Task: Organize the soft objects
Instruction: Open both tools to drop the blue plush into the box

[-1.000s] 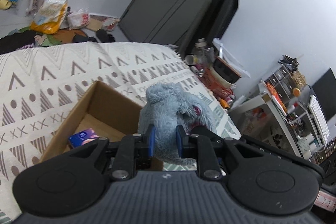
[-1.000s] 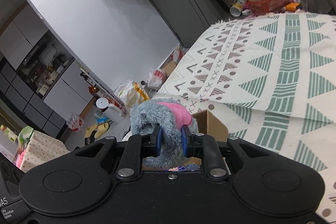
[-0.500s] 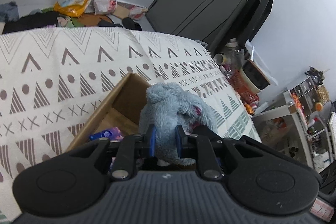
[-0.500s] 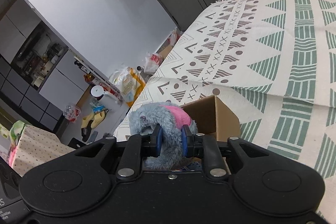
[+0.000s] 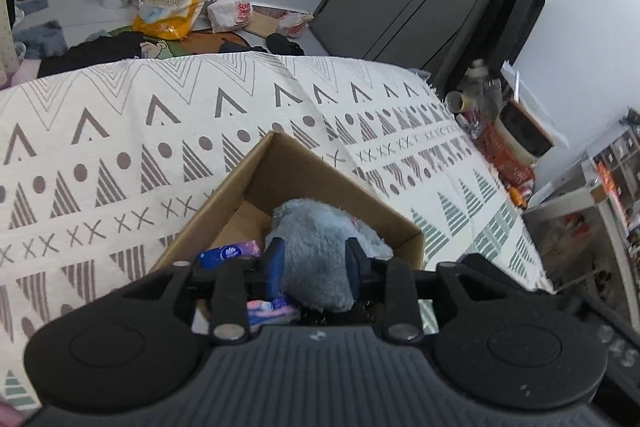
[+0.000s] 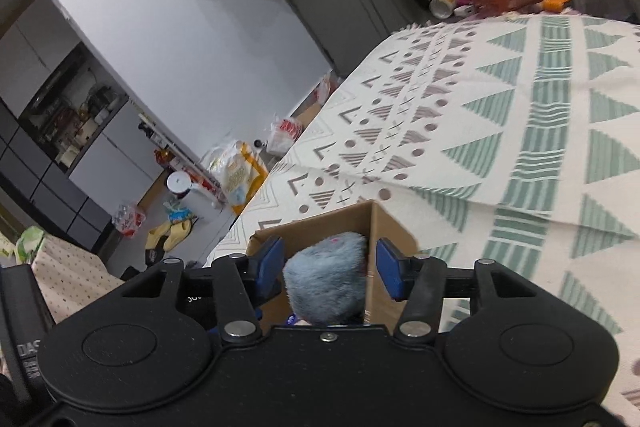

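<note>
While both grippers loosen around it, the grey-blue plush toy (image 5: 316, 251) sits down inside the cardboard box (image 5: 280, 171) on the patterned blanket (image 5: 120, 131).

The left gripper (image 5: 314, 263) is opening, and its blue pads (image 5: 275, 259) flank the toy's fuzzy body so closely that I cannot tell whether they touch the fur; the right gripper (image 6: 330, 263) is also opening, its pads (image 6: 387, 267) spread well clear of the toy's grey head (image 6: 326, 279) with a plain gap on each side, the toy between them but not pressed. A patch of pink shows on the toy in the right wrist view. Beside the toy in the box lie blue and pink tissue packets (image 5: 230, 253), one just left of the left gripper's pad. The box stands open-topped, one corner pointing away toward the cluttered floor (image 5: 72, 23) beyond the blanket's edge.
</note>
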